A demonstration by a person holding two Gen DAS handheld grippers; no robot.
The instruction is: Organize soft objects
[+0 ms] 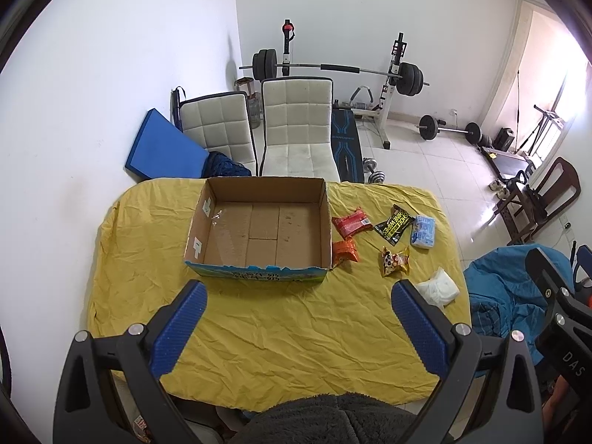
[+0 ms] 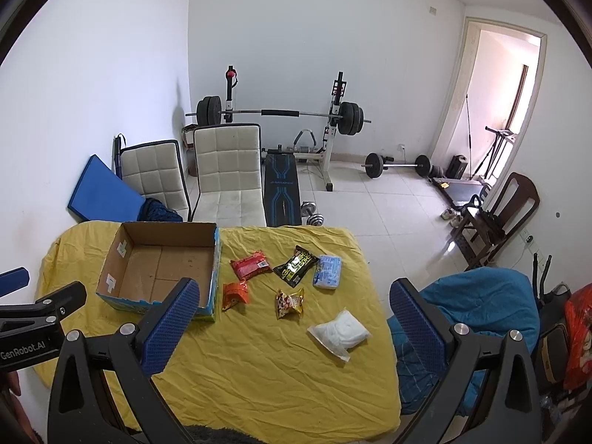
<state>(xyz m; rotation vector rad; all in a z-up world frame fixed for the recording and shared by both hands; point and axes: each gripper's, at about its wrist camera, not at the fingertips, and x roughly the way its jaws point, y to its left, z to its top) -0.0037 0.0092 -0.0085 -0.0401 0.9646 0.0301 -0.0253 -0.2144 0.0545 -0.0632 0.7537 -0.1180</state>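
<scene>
Cardboard box (image 1: 259, 229) sits on yellow counter (image 1: 281, 333) w/ six soft packets beside it. Left tool (image 1: 296, 318) & right tool (image 2: 292, 314) — both spread apart, gripping nothing.

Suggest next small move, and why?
Probably ease the right gripper forward and down to the white packet. Both grippers are open and hold nothing, the box has nothing in it, and that packet lies nearest, on the yellow cloth.

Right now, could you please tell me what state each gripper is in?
Left gripper: open, holding nothing, above the yellow cloth.
Right gripper: open, holding nothing, above the same cloth.
</scene>
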